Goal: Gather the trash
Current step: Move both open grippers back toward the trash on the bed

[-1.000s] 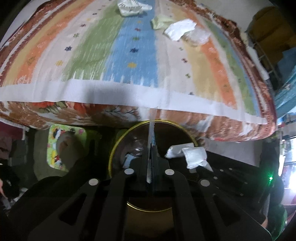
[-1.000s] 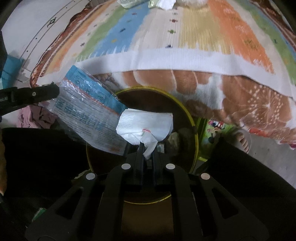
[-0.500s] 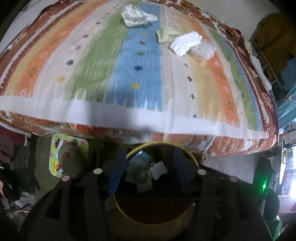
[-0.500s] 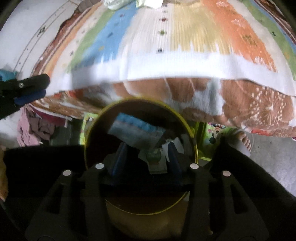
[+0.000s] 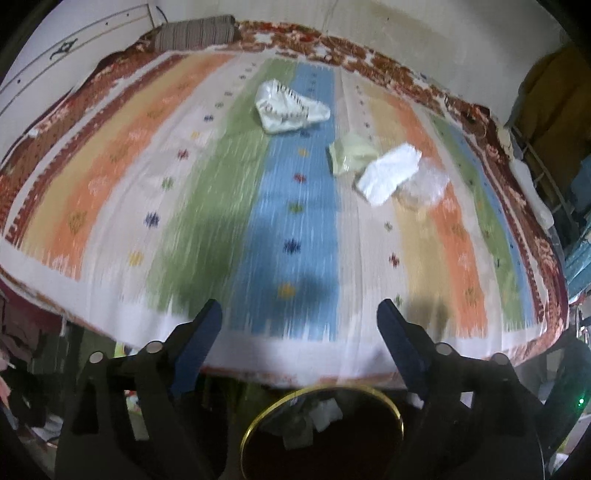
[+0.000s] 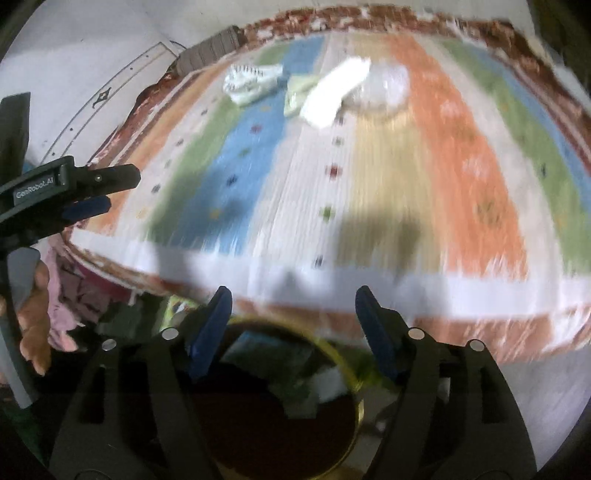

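Observation:
Several pieces of trash lie far back on the striped bed cover [image 5: 184, 221]: a printed white wrapper [image 5: 290, 107], a pale green wrapper [image 5: 351, 155], a white tissue [image 5: 389, 173] and a clear plastic bag [image 5: 424, 184]. They also show in the right wrist view: the wrapper [image 6: 253, 81], the tissue [image 6: 332, 92] and the bag [image 6: 384, 86]. A dark bin with a yellow rim [image 5: 397, 411] stands below the bed edge and holds dropped trash [image 5: 321, 411]. My left gripper [image 5: 299, 314] and right gripper [image 6: 293, 299] are open and empty above the bin [image 6: 343, 354].
The left gripper [image 6: 92, 188] shows at the left of the right wrist view, with the hand [image 6: 35, 317] holding it. A striped pillow [image 5: 195, 35] lies at the bed's head by the white wall. Pink clothes [image 6: 70, 295] lie on the floor at left.
Both grippers opened and dropped their wrapper and tissue into the bin. Both have since lifted and tilted up toward the bed, so the bin has slid down in both views.

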The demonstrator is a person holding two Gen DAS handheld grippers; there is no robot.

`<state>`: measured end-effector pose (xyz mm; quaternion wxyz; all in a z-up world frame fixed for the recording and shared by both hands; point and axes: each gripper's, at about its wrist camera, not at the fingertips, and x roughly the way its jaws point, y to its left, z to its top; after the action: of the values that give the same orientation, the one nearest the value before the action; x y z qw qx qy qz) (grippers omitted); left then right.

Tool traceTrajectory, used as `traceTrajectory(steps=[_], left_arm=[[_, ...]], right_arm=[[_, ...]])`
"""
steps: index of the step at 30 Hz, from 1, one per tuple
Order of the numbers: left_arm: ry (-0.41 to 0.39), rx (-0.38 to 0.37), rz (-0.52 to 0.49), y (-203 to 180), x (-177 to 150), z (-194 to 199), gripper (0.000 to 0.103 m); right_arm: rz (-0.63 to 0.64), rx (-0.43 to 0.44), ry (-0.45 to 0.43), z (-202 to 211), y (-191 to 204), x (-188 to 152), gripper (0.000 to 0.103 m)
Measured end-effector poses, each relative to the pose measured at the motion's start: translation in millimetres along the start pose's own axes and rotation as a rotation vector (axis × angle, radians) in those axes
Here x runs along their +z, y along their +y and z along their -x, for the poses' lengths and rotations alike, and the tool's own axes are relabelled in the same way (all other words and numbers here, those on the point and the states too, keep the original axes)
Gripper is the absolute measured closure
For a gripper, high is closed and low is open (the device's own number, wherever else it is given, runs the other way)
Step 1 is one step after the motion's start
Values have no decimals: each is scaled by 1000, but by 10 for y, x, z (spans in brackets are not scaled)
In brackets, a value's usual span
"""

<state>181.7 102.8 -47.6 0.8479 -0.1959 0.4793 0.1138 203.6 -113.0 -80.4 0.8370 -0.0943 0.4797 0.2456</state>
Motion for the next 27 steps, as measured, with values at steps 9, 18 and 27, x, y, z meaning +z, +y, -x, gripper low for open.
traceTrajectory(steps=[9,18,27], left_arm=[[-131,-22,32,112,446,-162,6],[-172,-40,-16,180,692,-521,6],[-160,-103,-3,261,853,-819,6]], right_arm=[[46,5,-112,-116,-26,483,12],[63,7,-198,-353,-51,816,9],[60,18,-178,-657,-48,1009,9]])
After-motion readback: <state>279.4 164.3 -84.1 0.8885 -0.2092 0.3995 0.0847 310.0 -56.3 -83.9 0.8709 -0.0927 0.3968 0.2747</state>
